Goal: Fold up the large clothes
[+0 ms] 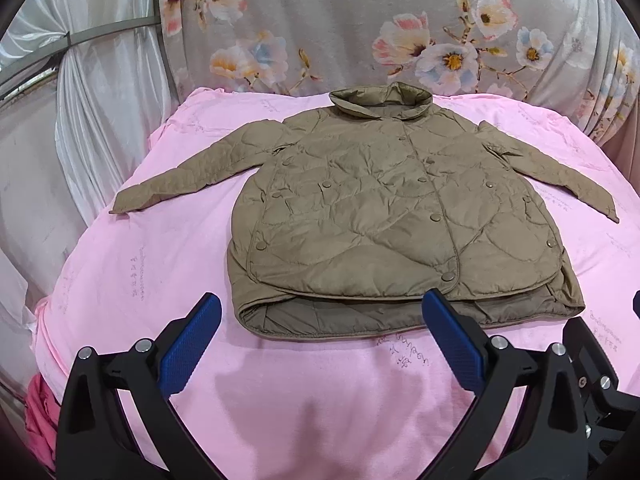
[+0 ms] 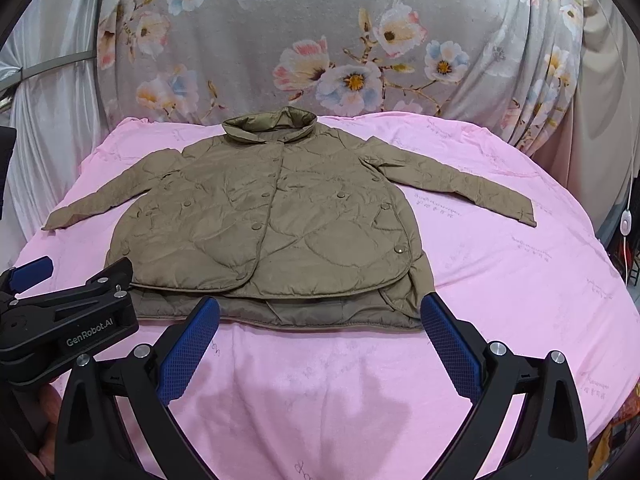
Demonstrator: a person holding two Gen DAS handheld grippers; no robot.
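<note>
An olive-brown quilted jacket [image 1: 372,208] lies flat and buttoned on a pink sheet [image 1: 312,392], collar at the far side, both sleeves spread outwards. It also shows in the right wrist view [image 2: 276,224]. My left gripper [image 1: 320,312] is open and empty, just short of the jacket's near hem. My right gripper [image 2: 320,312] is open and empty, also just short of the hem, towards its right corner. The left gripper's body [image 2: 68,320] shows at the left of the right wrist view.
The pink sheet [image 2: 500,300] covers a raised table. A grey floral curtain [image 1: 360,24] hangs behind it. White drapes [image 1: 96,120] hang at the left. A pink cloth heap [image 1: 40,416] lies low at the left. A white cable with a switch [image 2: 625,224] hangs at the right.
</note>
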